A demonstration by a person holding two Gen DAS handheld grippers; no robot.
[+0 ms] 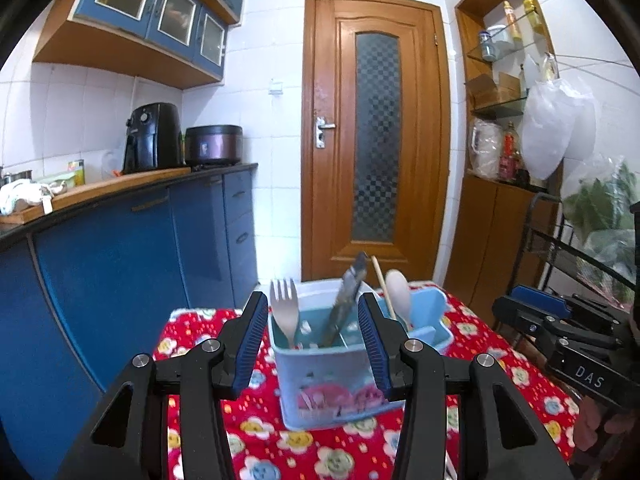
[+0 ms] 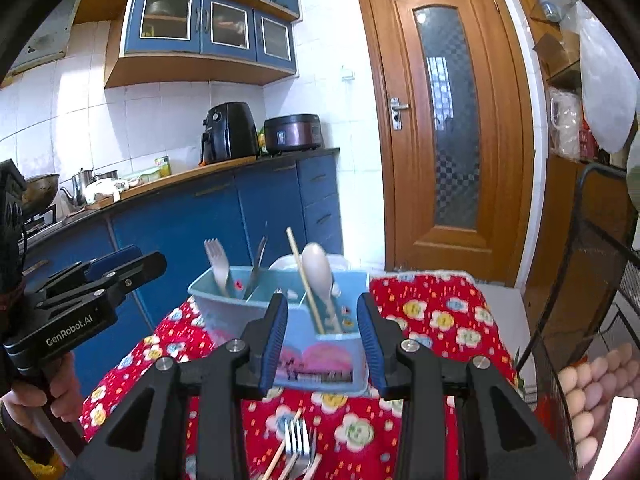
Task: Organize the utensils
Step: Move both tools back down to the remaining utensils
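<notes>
A light blue utensil caddy [image 1: 332, 376] stands on a red flowered tablecloth [image 1: 256, 432], divided into compartments. In the left wrist view its 9 o'clock compartment holds a pale fork [image 1: 285, 312] standing tines up; a dark knife [image 1: 347, 300] leans in the middle one, tip toward 1 o'clock; at the 3 o'clock end stand a wooden chopstick [image 1: 383, 288] and a white spoon [image 1: 399, 296], bowl up. A clear tub [image 2: 310, 262] sits just behind the caddy at 12 o'clock.

The left gripper [image 1: 316, 344] is spread wide and empty, its blue pads flanking the caddy's near wall; whether they touch it cannot be told. The right gripper [image 2: 322, 344] is likewise spread and holds nothing, its pads on either side of the caddy's spoon end.

In the right wrist view, at 6 o'clock below the fingers, a metal fork [image 2: 298, 446] and loose chopsticks [image 2: 278, 458] lie on the cloth. A black wire rack [image 2: 592, 280] stands at 3 o'clock, with eggs [image 2: 588, 396] beside it at 4 o'clock. Blue kitchen cabinets [image 1: 120, 264] run along 9 o'clock and a wooden door [image 1: 376, 132] stands at 12.
</notes>
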